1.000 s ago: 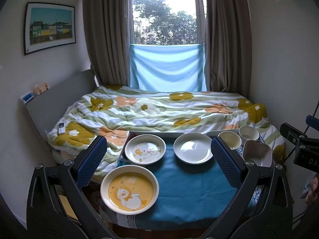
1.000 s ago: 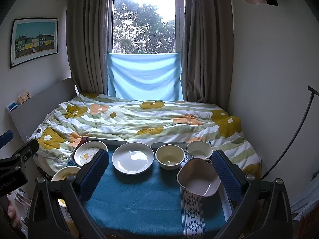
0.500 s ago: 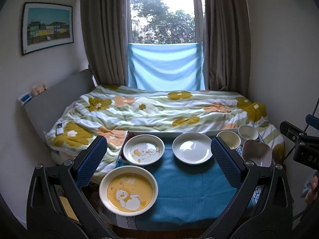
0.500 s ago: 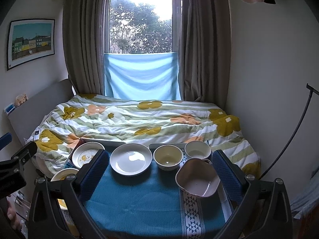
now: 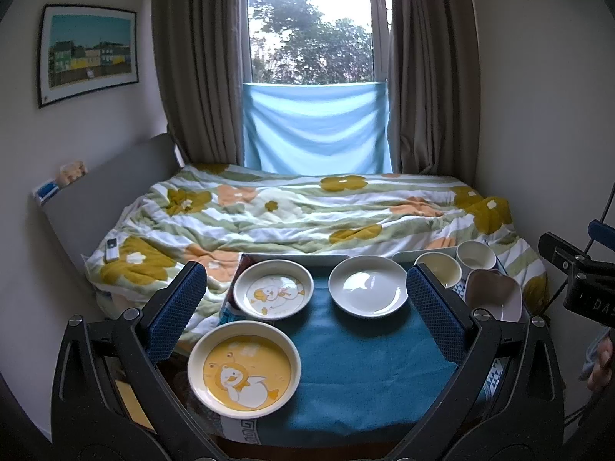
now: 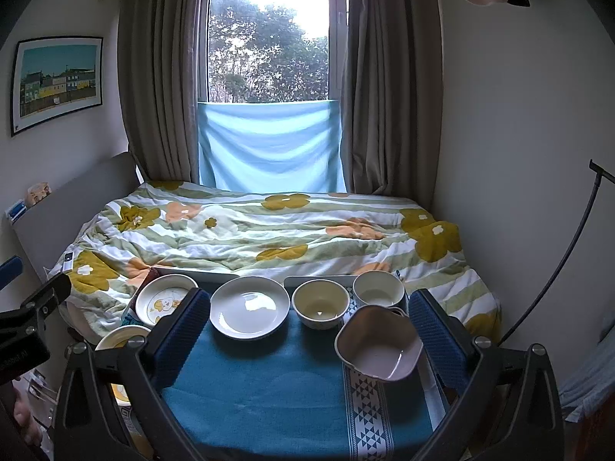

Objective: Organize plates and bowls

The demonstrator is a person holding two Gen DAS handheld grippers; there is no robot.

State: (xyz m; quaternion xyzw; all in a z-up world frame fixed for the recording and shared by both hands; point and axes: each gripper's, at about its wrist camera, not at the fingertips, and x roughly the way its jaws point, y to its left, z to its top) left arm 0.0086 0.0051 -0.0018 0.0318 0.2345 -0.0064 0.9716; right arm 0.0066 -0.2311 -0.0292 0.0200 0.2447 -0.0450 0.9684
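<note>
Both pairs of jaws are seen spread wide, with nothing held between their blue pads. Left gripper (image 5: 307,307) is raised above the near left part of a teal cloth (image 5: 357,376) that covers a small table at the foot of a bed. Right gripper (image 6: 309,326) is raised above the near right part of the same cloth.

Six pieces of crockery are laid out on the cloth. A yellow duck plate (image 5: 244,368) is placed at the near left corner. Just behind it a white duck plate (image 5: 273,289) is set, close to the first but apart from it as far as can be told. A plain white plate (image 5: 368,285) is positioned to the right of that one, with a gap between the two. Further right, a cream bowl (image 6: 320,304) is found beside the plain plate, and a white bowl (image 6: 378,289) is set at the far right of the back row. A pink heart-shaped bowl (image 6: 378,347) is placed in front of these two, on the patterned strip of the cloth; it appears tilted toward the right wrist camera.

A flowered quilt (image 6: 269,230) is spread over the bed behind the table.
</note>
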